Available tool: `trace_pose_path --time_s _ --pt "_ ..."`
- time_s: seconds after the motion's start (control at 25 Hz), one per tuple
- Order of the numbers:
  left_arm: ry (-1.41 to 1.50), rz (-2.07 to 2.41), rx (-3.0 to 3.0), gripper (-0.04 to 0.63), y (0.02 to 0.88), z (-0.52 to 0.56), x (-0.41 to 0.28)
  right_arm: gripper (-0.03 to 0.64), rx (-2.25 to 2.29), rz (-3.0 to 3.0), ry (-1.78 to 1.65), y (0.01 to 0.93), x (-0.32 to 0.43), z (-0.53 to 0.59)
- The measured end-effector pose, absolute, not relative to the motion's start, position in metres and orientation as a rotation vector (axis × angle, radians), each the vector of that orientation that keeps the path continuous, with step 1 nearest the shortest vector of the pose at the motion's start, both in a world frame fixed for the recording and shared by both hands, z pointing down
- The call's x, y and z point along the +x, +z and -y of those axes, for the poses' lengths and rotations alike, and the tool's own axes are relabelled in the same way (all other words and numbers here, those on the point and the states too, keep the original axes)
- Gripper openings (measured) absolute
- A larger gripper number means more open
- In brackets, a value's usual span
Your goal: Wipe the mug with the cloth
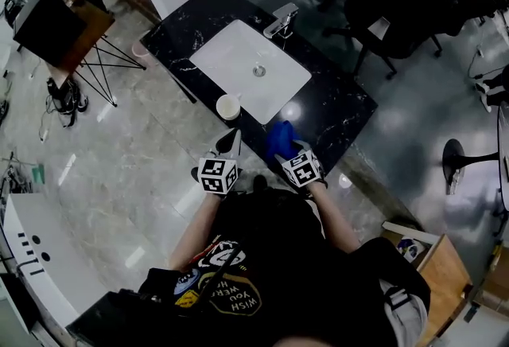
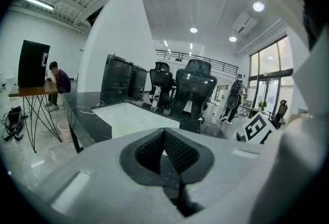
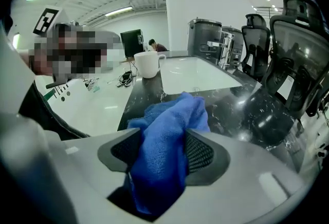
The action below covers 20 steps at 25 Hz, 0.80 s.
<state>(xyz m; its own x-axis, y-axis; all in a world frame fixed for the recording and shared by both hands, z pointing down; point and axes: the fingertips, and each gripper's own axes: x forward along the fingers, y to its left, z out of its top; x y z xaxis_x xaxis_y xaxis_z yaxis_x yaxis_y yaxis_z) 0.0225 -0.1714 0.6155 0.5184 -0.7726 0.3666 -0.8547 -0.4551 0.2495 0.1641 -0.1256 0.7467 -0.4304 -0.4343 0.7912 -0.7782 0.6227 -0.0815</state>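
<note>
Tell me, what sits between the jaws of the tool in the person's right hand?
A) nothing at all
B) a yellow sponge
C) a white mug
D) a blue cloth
D: the right gripper view shows the blue cloth bunched between the jaws of the right gripper, while the mug stands farther back.

Both forearms out front: left forearm (image 1: 193,232), right forearm (image 1: 336,220). The tongs sit side by side, near each other. Left gripper (image 2: 164,135): jaws closed, pads meet at the tips, nothing between, aimed near level. Right gripper (image 3: 163,138): pitched down more steeply, jaws wide apart, blue cloth (image 3: 169,115) bunched loosely between its pads.
</note>
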Motion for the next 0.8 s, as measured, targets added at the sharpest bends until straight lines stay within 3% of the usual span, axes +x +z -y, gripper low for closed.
trace_pose_path --time_s 0.08,0.16,0.52,0.8 --pt "0.297 1.317 2.366 0.003 0.621 0.176 0.021 0.177 0.957 2.156 0.515 0.744 0.150 0.144" --pt "0.342 1.295 2.373 0.003 0.628 0.177 0.016 0.116 0.963 2.202 0.490 0.743 0.138 0.157" --pt "0.321 1.349 2.349 0.003 0.617 0.186 -0.029 0.104 1.077 2.369 0.426 0.687 0.081 0.241" --pt "0.278 1.387 2.306 0.003 0.626 0.202 -0.049 0.104 0.762 2.308 0.274 0.708 0.037 0.186"
